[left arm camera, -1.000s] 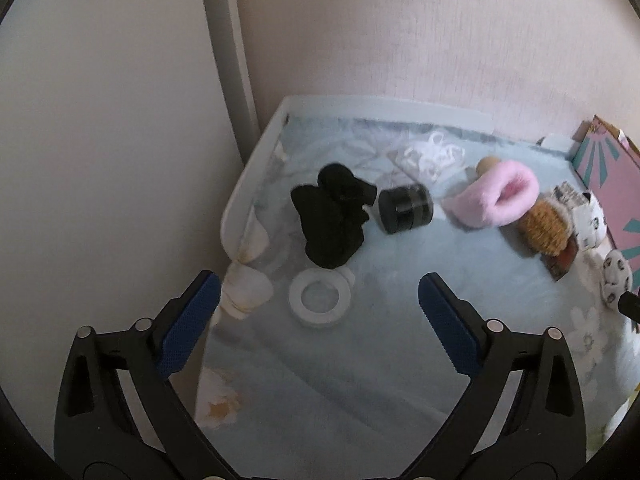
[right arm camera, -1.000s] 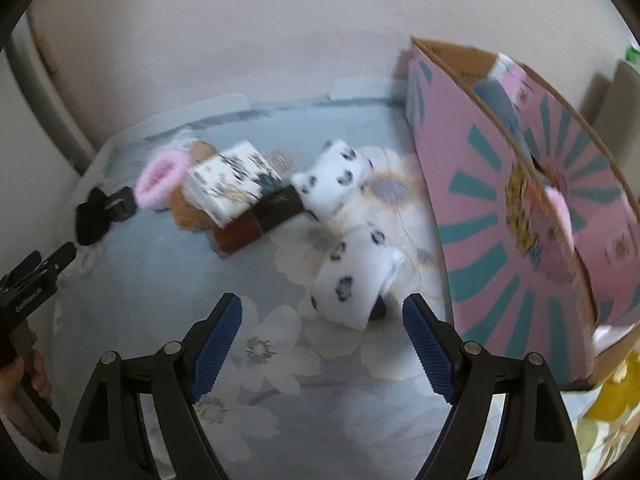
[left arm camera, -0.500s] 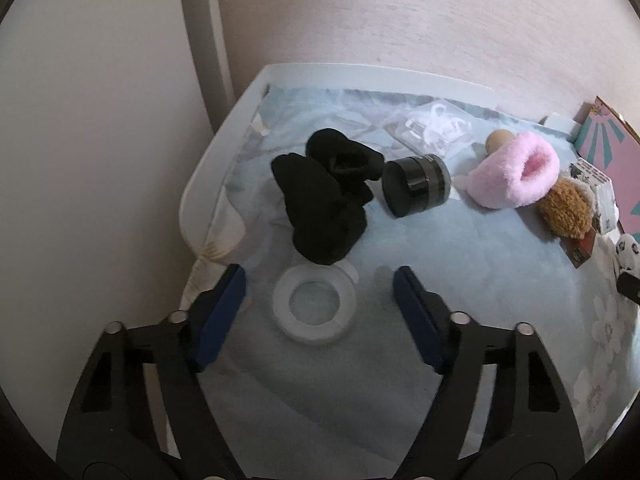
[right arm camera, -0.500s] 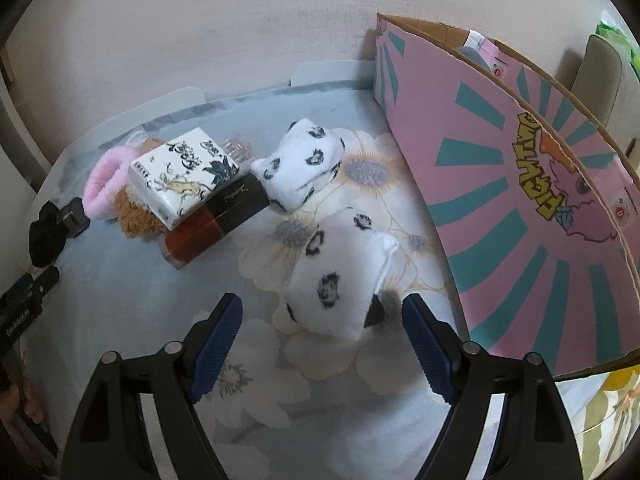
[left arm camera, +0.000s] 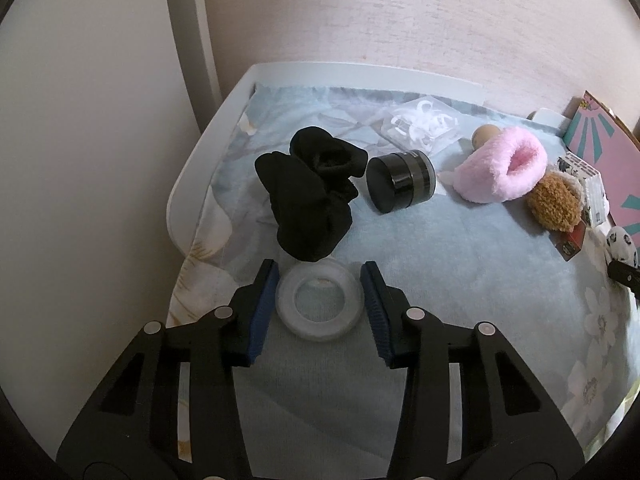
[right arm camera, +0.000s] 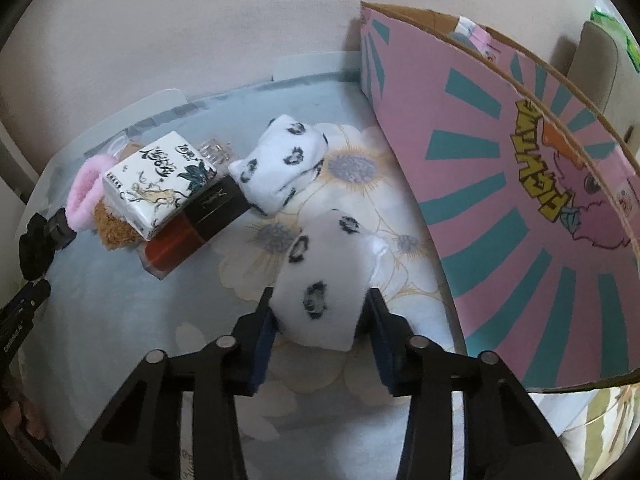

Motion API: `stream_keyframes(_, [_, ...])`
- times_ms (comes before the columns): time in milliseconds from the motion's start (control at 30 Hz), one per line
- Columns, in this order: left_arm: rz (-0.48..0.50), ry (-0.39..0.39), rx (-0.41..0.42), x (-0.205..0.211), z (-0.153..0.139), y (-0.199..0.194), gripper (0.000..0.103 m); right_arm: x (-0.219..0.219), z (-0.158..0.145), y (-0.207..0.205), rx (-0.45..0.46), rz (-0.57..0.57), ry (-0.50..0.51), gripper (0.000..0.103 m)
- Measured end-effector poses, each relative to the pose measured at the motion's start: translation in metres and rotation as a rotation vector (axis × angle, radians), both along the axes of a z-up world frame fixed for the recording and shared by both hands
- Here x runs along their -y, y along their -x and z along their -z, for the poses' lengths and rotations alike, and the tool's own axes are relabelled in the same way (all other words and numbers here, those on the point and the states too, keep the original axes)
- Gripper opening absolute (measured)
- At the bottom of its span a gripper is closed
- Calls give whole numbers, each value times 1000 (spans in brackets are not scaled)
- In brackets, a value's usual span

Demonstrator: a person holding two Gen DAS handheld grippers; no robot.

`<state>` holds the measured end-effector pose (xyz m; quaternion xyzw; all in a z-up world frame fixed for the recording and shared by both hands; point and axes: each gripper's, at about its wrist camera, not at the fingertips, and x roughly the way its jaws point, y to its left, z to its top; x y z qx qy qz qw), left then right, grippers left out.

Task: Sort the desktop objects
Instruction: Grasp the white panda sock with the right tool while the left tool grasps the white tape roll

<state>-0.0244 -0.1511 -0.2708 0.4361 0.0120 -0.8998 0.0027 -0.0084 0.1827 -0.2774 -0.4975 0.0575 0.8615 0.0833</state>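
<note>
A translucent white ring [left arm camera: 320, 330] lies flat on the pale blue cloth, just in front of a bundle of black socks [left arm camera: 308, 204]. My left gripper [left arm camera: 319, 288] straddles the ring. Its jaws are closing, and both blue pads touch the ring's sides. In the right wrist view a white sock with black spots [right arm camera: 328, 264] lies on the flowered cloth. My right gripper [right arm camera: 320, 300] is closing on it, and its pads press into the near end of the sock. A second spotted sock [right arm camera: 284, 168] lies further back.
A black jar [left arm camera: 400, 180], a pink fluffy slipper [left arm camera: 504, 168], a brown fuzzy ball [left arm camera: 554, 200] and a bag of white clips [left arm camera: 420, 126] lie behind. A tissue pack [right arm camera: 156, 184] rests on a black-and-red box [right arm camera: 200, 220]. A tall pink carton [right arm camera: 520, 200] stands right. The table's white rim [left arm camera: 192, 184] curves along the left.
Both grippers came down and forward. The left jaws narrowed from wide open onto the ring. The right jaws narrowed onto the near spotted sock.
</note>
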Motion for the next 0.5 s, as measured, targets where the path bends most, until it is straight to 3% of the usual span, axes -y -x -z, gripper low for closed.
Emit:
stream_keyframes(233, [11,-19,0,-1,-5,-3,39,-1,-6,-2,-17,-18,14,36])
stream_keyframes(500, [41,-15,-28,-10,-39,-13,39,-1,-22,-5,-42,-56,21,35])
